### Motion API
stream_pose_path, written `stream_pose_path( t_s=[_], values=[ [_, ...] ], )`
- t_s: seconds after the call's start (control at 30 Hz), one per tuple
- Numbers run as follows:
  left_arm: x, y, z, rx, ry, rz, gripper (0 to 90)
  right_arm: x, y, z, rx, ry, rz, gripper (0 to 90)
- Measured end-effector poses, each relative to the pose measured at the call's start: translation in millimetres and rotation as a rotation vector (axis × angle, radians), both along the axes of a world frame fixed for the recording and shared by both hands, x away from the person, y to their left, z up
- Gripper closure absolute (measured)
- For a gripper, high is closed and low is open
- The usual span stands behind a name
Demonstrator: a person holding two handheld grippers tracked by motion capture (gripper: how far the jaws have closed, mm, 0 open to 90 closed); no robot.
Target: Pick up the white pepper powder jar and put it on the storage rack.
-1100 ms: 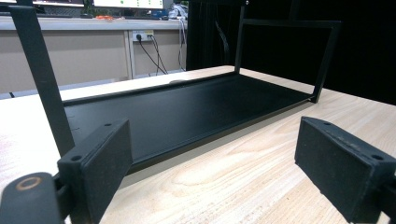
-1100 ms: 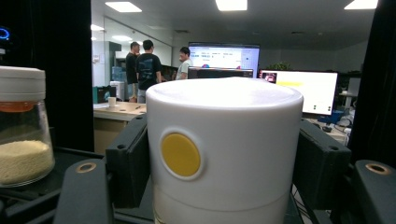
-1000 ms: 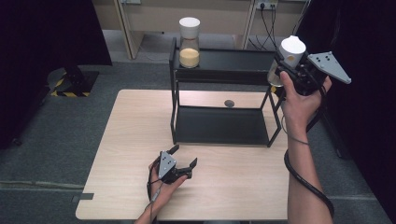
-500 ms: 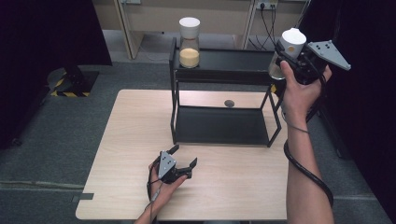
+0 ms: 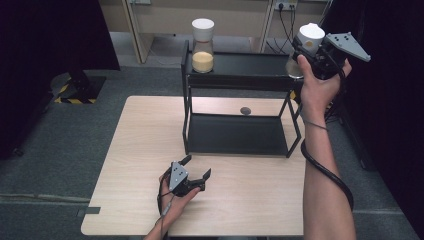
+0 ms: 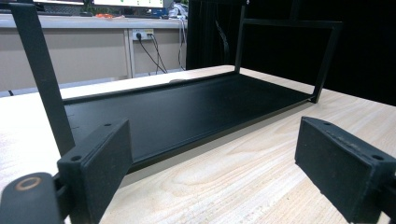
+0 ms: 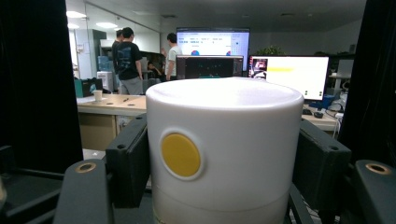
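My right gripper [image 5: 306, 49] is shut on the white lid of a jar [image 5: 308, 39], held in the air at the right end of the black shelf's top [image 5: 250, 65]. In the right gripper view the white lid with a yellow dot [image 7: 224, 140] sits clamped between both pads. A second jar with a white lid and yellow contents [image 5: 202, 46] stands on the shelf top's left end. My left gripper [image 5: 196, 167] rests open on the wooden table [image 5: 145, 140] in front of the shelf, with nothing between its pads [image 6: 100, 158].
The shelf's lower tray [image 5: 235, 135] lies bare. A small dark round object [image 5: 245, 110] sits on the table behind the shelf. Grey carpet surrounds the table. Dark curtains stand on both sides. Desks and people are far off in the right gripper view.
My right gripper has risen and shifted slightly toward the shelf's top right end with the jar in it. The left gripper has stayed put.
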State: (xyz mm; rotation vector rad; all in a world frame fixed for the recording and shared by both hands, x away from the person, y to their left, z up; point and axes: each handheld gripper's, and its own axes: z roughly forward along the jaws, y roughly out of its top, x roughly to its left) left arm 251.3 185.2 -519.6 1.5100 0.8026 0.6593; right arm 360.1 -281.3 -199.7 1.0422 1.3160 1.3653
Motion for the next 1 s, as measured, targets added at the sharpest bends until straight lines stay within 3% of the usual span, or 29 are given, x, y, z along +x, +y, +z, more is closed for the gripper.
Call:
stream_pose_path(
  t_s=[0.47, 1.0],
  values=[
    [-0.5, -0.1, -0.5, -0.004, -0.001, 0.004, 10.6, 24.4, -0.9, 12.8, 0.009, 0.042, -0.038, 30.8],
    [-1.1, 0.3, -1.7, -0.011, -0.004, 0.006, 10.6, 37.9, -2.2, 7.5, 0.013, 0.057, -0.046, 30.8]
  ],
)
